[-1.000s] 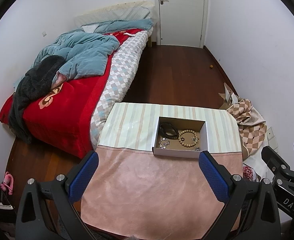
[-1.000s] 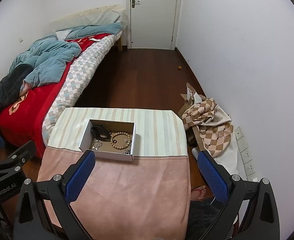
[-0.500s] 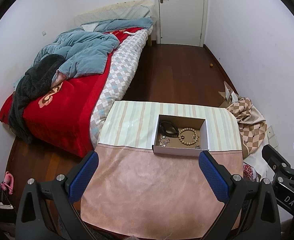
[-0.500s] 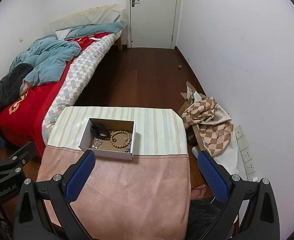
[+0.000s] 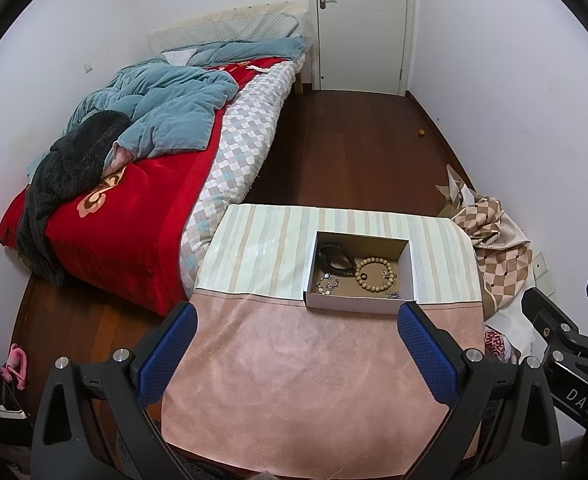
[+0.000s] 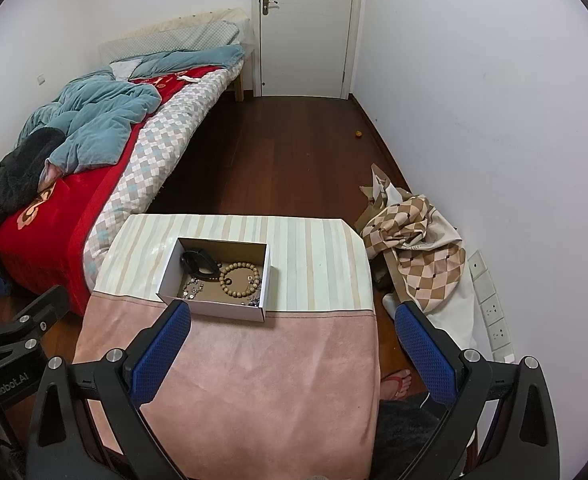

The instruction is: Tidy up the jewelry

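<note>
A shallow white cardboard box [image 5: 359, 305] [image 6: 210, 307] sits on the small table where the striped cloth meets the pink cloth. Inside lie a wooden bead bracelet [image 5: 375, 275] [image 6: 241, 279], a black band [image 5: 336, 260] [image 6: 197, 261], a silver chain bracelet [image 5: 327, 285] [image 6: 192, 289] and a small dark ring. My left gripper [image 5: 297, 354] hangs open above the pink cloth, short of the box. My right gripper [image 6: 292, 354] is open too, near the table's right front, with nothing between its fingers.
The table [image 5: 294, 384] stands beside a bed [image 5: 142, 184] with red and blue covers on the left. A checked cloth heap [image 6: 418, 236] lies on the floor at the right wall, by wall sockets [image 6: 490, 312]. A person's foot in a sandal [image 6: 398, 384] shows below.
Both views have drifted slightly back and up, so the table and box sit a little lower in frame. Both grippers stay open and the jewelry has not moved.
</note>
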{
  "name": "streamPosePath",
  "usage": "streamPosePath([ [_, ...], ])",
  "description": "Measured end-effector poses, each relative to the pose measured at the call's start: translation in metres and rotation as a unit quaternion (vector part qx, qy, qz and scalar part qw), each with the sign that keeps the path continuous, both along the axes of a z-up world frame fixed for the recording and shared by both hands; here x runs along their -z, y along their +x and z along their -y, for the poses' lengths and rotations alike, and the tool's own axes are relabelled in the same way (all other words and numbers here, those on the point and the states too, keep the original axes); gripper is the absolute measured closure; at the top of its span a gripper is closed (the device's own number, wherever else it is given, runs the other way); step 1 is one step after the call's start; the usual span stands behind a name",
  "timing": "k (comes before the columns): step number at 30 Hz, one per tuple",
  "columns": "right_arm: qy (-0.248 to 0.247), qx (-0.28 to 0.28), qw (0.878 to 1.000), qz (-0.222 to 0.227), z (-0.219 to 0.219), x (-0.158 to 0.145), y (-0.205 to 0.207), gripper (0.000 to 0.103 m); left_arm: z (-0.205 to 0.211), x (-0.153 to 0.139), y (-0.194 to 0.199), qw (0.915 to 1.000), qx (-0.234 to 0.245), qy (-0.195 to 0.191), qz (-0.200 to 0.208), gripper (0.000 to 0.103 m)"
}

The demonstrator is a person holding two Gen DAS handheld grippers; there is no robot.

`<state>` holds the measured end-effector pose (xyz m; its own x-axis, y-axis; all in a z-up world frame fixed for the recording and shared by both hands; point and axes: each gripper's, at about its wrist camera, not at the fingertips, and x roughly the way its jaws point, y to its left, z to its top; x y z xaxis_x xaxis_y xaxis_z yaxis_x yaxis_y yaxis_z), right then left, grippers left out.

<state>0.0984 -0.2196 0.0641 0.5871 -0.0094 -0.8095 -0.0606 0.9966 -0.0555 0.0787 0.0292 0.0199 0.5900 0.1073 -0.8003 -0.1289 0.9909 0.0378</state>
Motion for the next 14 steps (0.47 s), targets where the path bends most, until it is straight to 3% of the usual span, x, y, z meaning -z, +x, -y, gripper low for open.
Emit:
streamPosePath([
  [14,0.0,0.0,1.0,-0.001,0.0006,0.0,0.0,0.0,0.0013,-0.0025,-0.0011,1.0,0.002,0.0,0.005,0.001],
])
